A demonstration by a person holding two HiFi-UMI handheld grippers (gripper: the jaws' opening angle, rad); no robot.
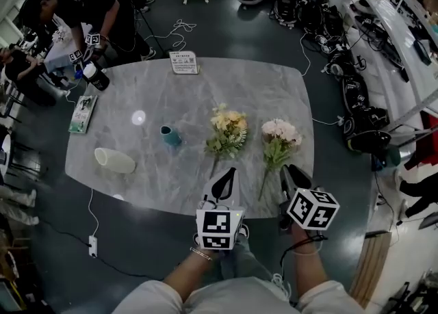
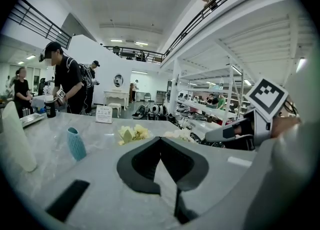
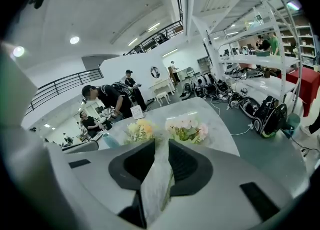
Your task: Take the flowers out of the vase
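Two bunches lie flat on the grey marble table [image 1: 205, 94], stems toward me: yellow flowers [image 1: 226, 131] and, to their right, pink flowers [image 1: 279, 139]. A small teal vase [image 1: 170, 135] stands left of them. A white vase [image 1: 115, 161] lies on its side farther left. My left gripper [image 1: 229, 172] hangs over the table's near edge behind the yellow bunch's stem, shut and empty. My right gripper [image 1: 291, 172] hangs beside the pink bunch's stem with a narrow gap between its jaws and nothing in it. From the right gripper view, both bunches [image 3: 187, 128] lie beyond the jaws.
A person in black [image 1: 89, 5] leans over the far left corner, holding a dark bottle [image 1: 96, 76] in grippers. A sign card [image 1: 183, 62] and a booklet [image 1: 83, 113] rest on the table. Bags and cables [image 1: 342, 66] crowd the floor at right.
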